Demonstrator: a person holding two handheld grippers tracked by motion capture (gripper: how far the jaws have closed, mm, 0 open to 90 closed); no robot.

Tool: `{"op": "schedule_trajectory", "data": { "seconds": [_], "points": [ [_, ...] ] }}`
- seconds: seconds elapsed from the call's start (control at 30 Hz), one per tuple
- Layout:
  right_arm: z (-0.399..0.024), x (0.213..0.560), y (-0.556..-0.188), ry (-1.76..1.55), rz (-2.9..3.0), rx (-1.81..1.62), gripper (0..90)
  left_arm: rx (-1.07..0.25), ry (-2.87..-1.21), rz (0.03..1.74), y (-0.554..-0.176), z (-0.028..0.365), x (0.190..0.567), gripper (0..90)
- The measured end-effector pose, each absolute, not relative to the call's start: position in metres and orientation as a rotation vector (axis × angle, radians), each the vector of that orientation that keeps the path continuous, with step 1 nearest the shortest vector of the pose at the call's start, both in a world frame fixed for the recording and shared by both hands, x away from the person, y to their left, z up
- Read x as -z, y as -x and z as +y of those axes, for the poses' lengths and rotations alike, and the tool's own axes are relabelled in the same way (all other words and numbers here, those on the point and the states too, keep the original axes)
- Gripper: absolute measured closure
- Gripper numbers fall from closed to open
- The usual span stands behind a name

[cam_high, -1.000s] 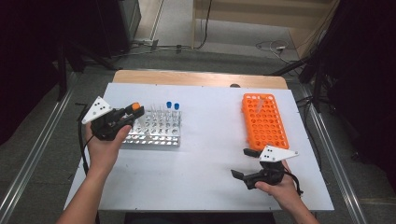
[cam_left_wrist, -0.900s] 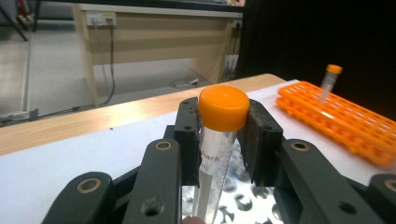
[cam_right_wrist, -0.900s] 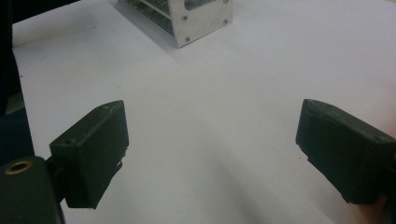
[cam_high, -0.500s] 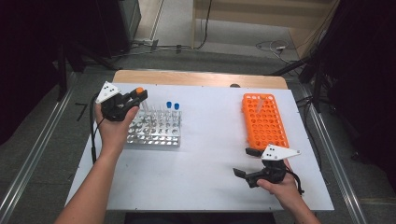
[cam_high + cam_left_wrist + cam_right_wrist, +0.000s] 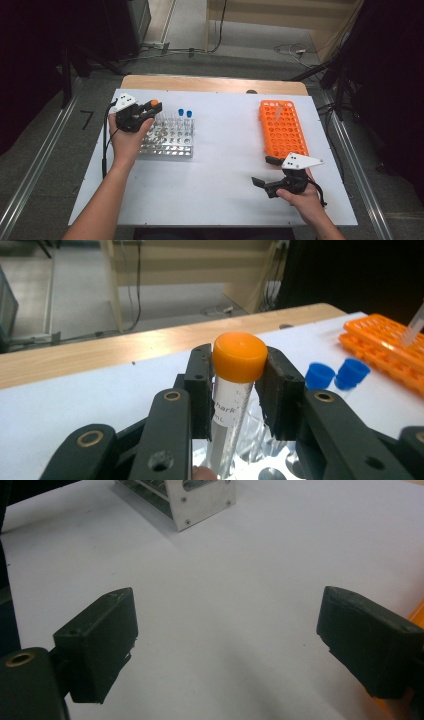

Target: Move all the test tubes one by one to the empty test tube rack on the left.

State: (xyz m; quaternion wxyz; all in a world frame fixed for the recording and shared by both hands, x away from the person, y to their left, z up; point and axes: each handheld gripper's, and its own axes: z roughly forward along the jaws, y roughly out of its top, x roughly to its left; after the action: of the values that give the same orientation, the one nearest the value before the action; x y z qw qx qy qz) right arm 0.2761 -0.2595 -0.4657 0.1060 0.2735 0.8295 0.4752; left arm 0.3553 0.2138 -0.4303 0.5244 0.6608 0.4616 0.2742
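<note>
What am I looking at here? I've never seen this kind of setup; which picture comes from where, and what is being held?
A person works at a white table with a handheld two-jaw gripper in each hand. The wide picture comes from a fixed camera above; the other two come from cameras riding on the grippers. On the table stand a metal tube rack holding two blue-capped tubes, and an orange rack. The left gripper clamps an orange-capped tube at the metal rack. The right gripper is open, holding nothing, over bare table.

Black fingers (image 5: pixel 100 642), brass-ringed screw holes
</note>
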Motion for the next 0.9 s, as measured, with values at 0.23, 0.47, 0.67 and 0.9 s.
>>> {"op": "schedule_trajectory", "data": {
  "seconds": [0.23, 0.47, 0.67, 0.9],
  "points": [
    [-0.267, 0.457, -0.290, -0.855, 2.375, -1.405, 8.7, -0.626, -1.572, 1.130, -0.348, 0.215, 0.424, 44.8],
    [-0.281, 0.449, -0.327, -1.047, 2.233, -1.313, 11.1, -0.582, -1.565, 1.101, -0.321, 0.212, 0.421, 16.0],
    [-0.291, 0.446, -0.367, -1.191, 2.156, -1.250, 16.6, -0.551, -1.595, 1.040, -0.288, 0.202, 0.425, 3.6],
    [-0.291, 0.448, -0.402, -1.297, 2.070, -1.202, 30.2, -0.497, -1.591, 0.980, -0.253, 0.189, 0.429, 0.0]
  ]
}}
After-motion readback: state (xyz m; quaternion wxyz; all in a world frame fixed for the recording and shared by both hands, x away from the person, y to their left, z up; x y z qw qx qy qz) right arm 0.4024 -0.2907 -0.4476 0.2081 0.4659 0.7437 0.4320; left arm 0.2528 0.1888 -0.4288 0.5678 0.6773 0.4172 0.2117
